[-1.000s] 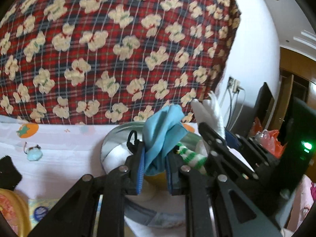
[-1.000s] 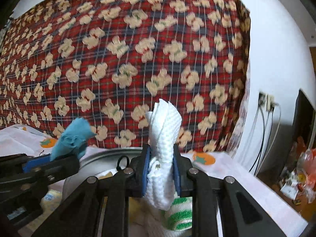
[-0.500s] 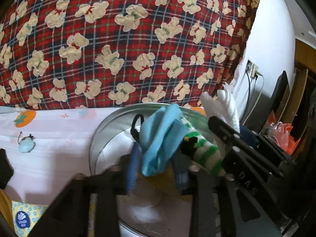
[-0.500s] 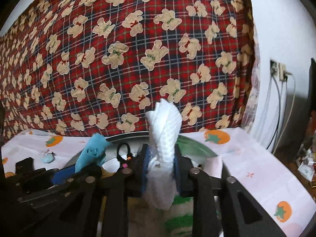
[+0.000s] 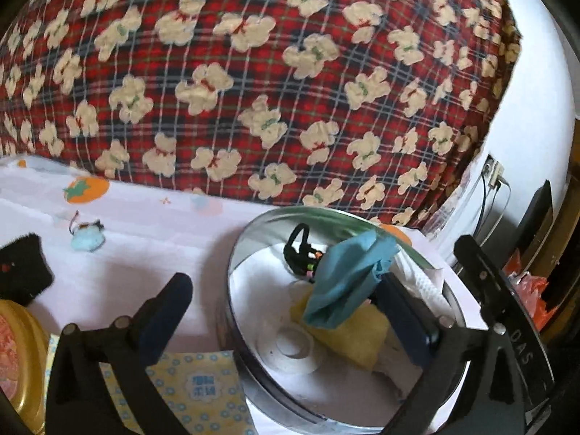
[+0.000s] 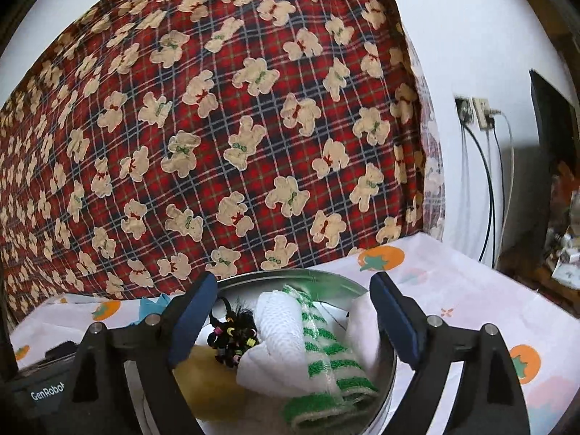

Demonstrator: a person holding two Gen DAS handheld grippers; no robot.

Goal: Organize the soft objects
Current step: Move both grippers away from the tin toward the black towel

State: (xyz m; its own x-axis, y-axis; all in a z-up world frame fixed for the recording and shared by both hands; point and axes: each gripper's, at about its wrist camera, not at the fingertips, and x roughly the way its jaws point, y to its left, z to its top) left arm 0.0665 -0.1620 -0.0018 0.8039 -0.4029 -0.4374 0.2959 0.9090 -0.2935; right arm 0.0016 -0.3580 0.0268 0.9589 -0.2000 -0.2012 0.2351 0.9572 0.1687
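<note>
Left tool (image 5: 286, 311) released, jaws just spread wide; crumpled teal cloth (image 5: 348, 282) leans on its right finger, inside round metal tin (image 5: 232, 290). Right tool (image 6: 293, 311) released, jaws just opened; white waffle cloth (image 6: 279, 330) lies in tin on green-striped towel (image 6: 326, 373). Tin sits on fruit-print surface (image 5: 145, 239).

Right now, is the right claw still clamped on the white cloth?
No: the right claw has just been opening, its jaws stand wide apart, and the white cloth lies loose in the metal tin.

Yellow sponge (image 5: 348, 337) partly hidden under blue cloth (image 5: 348, 282); print on tissue pack (image 5: 203, 391) too blurred to read.
</note>
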